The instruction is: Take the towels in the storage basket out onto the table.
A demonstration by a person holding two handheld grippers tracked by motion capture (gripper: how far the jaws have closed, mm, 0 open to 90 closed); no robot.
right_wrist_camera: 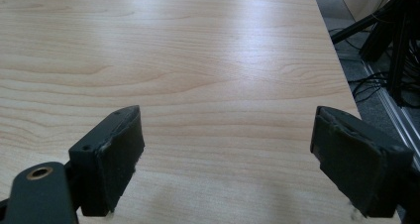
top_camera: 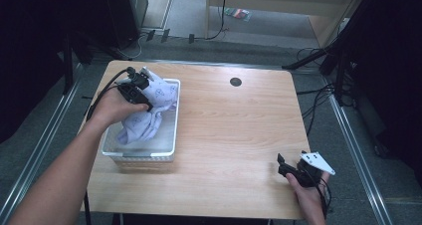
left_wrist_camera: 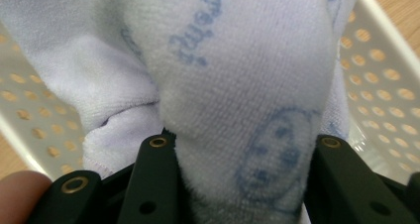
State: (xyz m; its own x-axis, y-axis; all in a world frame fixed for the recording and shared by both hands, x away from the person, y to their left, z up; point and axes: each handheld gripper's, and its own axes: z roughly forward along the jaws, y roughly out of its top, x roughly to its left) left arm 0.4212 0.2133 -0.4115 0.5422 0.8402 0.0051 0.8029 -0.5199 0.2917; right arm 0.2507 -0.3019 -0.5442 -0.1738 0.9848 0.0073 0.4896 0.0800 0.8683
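Note:
A pale lilac printed cloth [top_camera: 149, 120] lies bunched in a white perforated basket [top_camera: 176, 116] at the table's left side. One end of the cloth rises above the basket's far rim. My left gripper [top_camera: 143, 87] is there, held by a hand, its jaws closed on a thick fold of it. In the left gripper view that cloth [left_wrist_camera: 237, 60] packs the gap of the left gripper [left_wrist_camera: 245, 144], with the basket wall [left_wrist_camera: 381, 75] behind. My right gripper [top_camera: 284, 166] rests low at the table's front right corner. Nothing lies between the wide-apart jaws of the right gripper [right_wrist_camera: 228, 135].
A wooden table [top_camera: 234, 130] with a small dark round cap [top_camera: 236, 81] near its far edge. Black stands and cables [top_camera: 323, 56] crowd the floor at the right. The table's right edge [right_wrist_camera: 341, 80] runs close to my right gripper.

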